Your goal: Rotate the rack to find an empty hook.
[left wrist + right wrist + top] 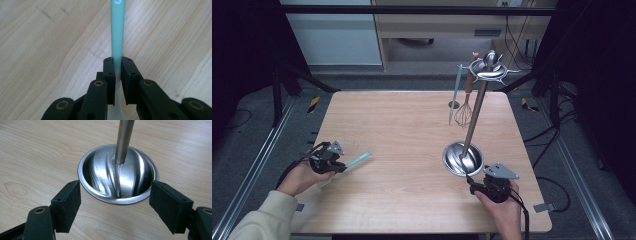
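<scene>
Spanning the middle of the high view, a pale wooden table (412, 150) carries the whole scene, with dark floor and metal rails on either side. Rising from its right half is a steel utensil stand (475, 112), its round domed base (117, 176) resting flat on the wood and its pole tilting up to a crown of hooks. From those hooks hang 2 utensils, a wire whisk (463, 112) with a wooden handle and a slim teal-handled tool (455, 92), both dangling beside the pole over the far part of the table.

At the near right, a person's right hand holds the right gripper (115, 210) just in front of the stand's base. In the right gripper view its 2 black jaws stand wide apart, 1 at each side of the base's near rim, very close to the rim, though whether they press on the metal cannot be told.

At the near left, the left gripper (116, 66) lies low over the wood in the person's left hand, sleeve visible at the bottom edge. Its jaws are clamped on the flat handle of a teal spatula (117, 32), which runs straight ahead from the pads close above the tabletop, well apart from the stand.
</scene>
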Tool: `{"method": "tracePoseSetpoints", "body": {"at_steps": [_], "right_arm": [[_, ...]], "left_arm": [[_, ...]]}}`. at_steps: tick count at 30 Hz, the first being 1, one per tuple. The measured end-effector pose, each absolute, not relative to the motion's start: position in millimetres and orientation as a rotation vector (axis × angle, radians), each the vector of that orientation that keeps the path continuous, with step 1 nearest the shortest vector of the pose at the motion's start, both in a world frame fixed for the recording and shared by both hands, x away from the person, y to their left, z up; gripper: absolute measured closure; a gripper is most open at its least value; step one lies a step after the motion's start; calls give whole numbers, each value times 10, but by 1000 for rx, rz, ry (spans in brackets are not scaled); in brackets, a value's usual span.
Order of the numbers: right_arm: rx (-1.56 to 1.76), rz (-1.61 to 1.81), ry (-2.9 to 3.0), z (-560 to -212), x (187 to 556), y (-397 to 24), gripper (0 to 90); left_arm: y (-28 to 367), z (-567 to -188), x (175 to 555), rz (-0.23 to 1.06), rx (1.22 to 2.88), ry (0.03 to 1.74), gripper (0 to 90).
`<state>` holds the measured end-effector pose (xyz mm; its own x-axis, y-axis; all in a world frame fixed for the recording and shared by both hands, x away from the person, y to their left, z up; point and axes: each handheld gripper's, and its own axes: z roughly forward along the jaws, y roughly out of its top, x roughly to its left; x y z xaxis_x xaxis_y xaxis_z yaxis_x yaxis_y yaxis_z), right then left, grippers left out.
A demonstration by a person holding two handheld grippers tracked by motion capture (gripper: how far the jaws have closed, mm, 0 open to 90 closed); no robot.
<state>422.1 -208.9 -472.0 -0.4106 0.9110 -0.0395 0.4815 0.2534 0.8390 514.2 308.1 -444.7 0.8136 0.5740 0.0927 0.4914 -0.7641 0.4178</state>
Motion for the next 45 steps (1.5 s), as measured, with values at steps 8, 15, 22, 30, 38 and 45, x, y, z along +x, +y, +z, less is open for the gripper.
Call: {"method": "tracePoseSetpoints", "body": {"at_steps": [8,15,22,30,38,45], "right_arm": [[1265,1053,1997,-4721,4220,-2089,255],[1259,1052,2000,-4725,4225,-2092,249],[1263,1053,2003,-4733,4230,-2102,226],[1265,1049,2004,-4736,4230,-2096,224],[1263,1054,2002,-4731,4231,-2104,224],[1269,1060,1997,-4725,4228,-2112,223]], "left_arm": [[2880,-4266,4998,360,2539,725,824],[2571,-4063,4811,397,2442,649,824],[2246,-3902,4661,423,2390,559,824],[1938,-3733,4610,432,2340,506,825],[1601,-3510,4540,446,2290,441,825],[1399,-3274,4487,461,2209,409,825]]}}
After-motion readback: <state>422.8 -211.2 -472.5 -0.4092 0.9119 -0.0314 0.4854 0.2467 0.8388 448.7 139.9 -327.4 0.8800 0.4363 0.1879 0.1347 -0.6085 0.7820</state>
